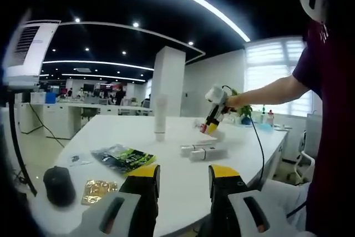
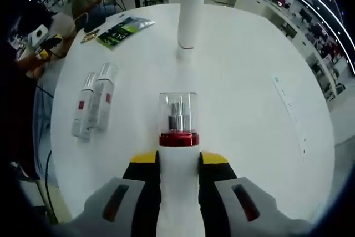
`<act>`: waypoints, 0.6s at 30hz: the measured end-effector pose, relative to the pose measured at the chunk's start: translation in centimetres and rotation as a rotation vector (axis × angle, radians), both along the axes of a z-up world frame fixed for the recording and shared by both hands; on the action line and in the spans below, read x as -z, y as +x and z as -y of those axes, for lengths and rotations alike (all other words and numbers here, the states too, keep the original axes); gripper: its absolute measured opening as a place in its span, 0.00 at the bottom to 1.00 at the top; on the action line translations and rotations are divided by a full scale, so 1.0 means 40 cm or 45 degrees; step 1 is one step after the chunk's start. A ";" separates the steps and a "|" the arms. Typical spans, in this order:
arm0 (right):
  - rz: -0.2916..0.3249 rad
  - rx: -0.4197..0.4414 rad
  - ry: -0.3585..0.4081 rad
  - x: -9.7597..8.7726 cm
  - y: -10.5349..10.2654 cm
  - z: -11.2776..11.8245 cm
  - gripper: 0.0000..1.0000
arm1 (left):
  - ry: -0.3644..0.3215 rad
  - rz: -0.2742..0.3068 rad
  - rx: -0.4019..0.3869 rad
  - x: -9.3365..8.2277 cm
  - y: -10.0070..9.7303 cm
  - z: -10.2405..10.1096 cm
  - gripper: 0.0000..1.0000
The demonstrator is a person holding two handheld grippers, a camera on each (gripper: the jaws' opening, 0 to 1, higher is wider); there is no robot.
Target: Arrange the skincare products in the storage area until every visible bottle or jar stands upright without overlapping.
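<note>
Nearest the lens in the right gripper view, the right gripper has its yellow-tipped jaws clamped on the white body of a pump bottle, whose clear cap and red collar project forward over the white table; whether its base rests on the surface cannot be told. Left of it, two slim white bottles lie on their sides, touching along their length. Farther back, a tall white tube stands upright on its cap, well apart from the others. In the left gripper view, the left gripper hangs at the table's near edge with jaws apart, holding nothing; a dark cap, a gold sachet and a green packet lie before it. By this evidence one item stands, one is in hand, and two remain to be righted. No contents are discernible through the opaque bottles; the clear cap encloses only the pump head.
</note>
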State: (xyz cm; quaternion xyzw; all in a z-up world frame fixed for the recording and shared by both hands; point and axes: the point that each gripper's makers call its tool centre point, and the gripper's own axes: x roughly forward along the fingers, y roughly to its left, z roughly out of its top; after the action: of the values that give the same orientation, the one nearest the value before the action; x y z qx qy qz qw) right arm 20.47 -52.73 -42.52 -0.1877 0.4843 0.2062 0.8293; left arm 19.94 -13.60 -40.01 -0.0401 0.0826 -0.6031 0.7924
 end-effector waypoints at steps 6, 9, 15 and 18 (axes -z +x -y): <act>0.102 0.013 0.039 -0.042 0.023 -0.008 0.22 | 0.003 -0.002 0.003 0.004 -0.004 0.000 0.35; 0.156 0.023 0.074 -0.062 0.042 -0.014 0.22 | 0.000 -0.004 -0.002 0.003 -0.005 -0.002 0.35; 0.286 0.045 0.164 -0.107 0.087 -0.037 0.22 | -0.005 -0.006 -0.017 0.001 0.003 -0.010 0.35; 0.389 0.088 0.240 -0.132 0.118 -0.043 0.22 | -0.003 -0.005 -0.022 0.001 0.006 -0.014 0.35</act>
State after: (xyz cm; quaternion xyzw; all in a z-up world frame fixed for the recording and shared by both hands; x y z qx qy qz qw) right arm 25.21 -51.02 -37.24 -0.1217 0.3373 0.1910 0.9137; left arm 20.18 -13.05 -40.06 -0.0428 0.0831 -0.5962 0.7974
